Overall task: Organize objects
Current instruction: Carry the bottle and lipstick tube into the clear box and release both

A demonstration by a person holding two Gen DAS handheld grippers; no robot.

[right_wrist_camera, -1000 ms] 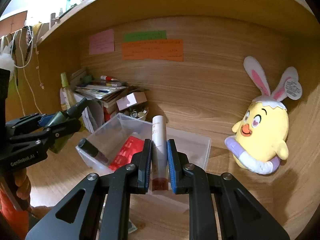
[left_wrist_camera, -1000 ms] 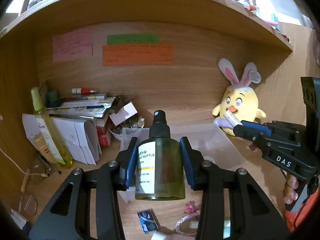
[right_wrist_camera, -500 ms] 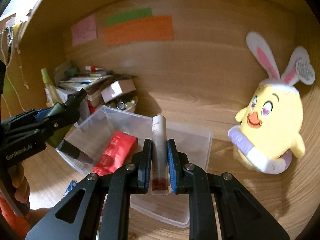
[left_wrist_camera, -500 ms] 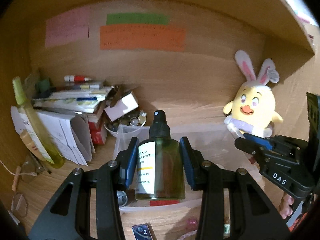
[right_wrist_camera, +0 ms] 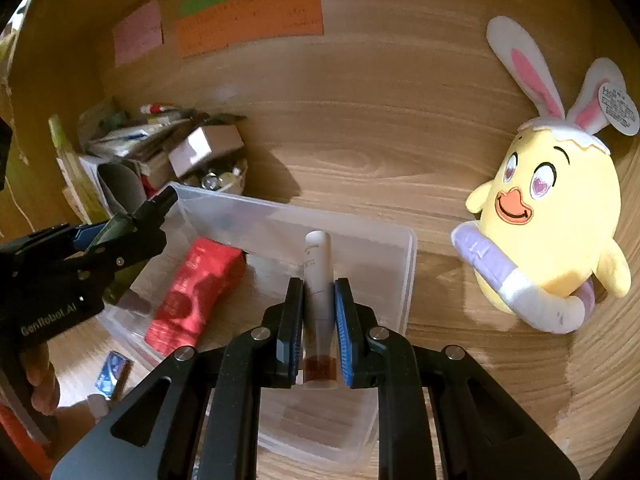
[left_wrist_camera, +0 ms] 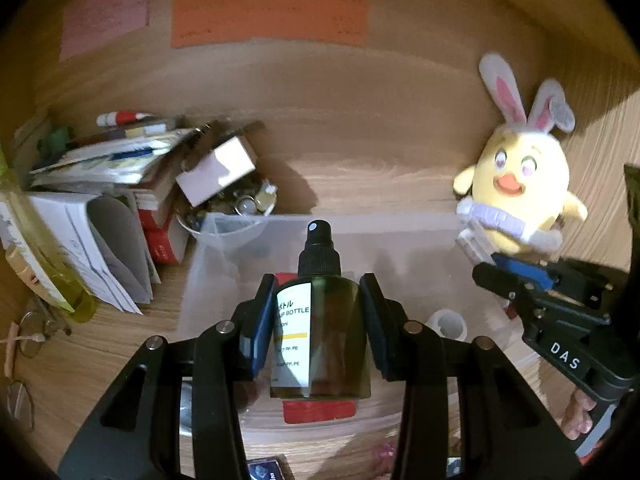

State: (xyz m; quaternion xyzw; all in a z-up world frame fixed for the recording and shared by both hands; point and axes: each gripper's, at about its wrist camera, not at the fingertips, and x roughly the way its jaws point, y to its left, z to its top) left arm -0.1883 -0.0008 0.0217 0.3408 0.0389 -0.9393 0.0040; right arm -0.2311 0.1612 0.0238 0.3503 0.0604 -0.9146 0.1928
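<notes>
Now we hold the spray bottle (left_wrist_camera: 320,320) and white tube (right_wrist_camera: 319,280), each clamped in its jaws, over the clear bin (right_wrist_camera: 408,264), and next we should lower and release them.

Warm, dim light is filling both fisheye views; corners are falling to black; wood grain is bending at the edges; the paper stack (left_wrist_camera: 100,160) is smearing with blur; the plush chick (right_wrist_camera: 556,216) is showing brightest.

Home study desk, wooden alcove under a shelf: coloured paper notes (right_wrist_camera: 248,16) on the back panel, stacked books and papers (left_wrist_camera: 100,168), plush chick toy (right_wrist_camera: 548,216), clear plastic storage box (right_wrist_camera: 304,216).
</notes>
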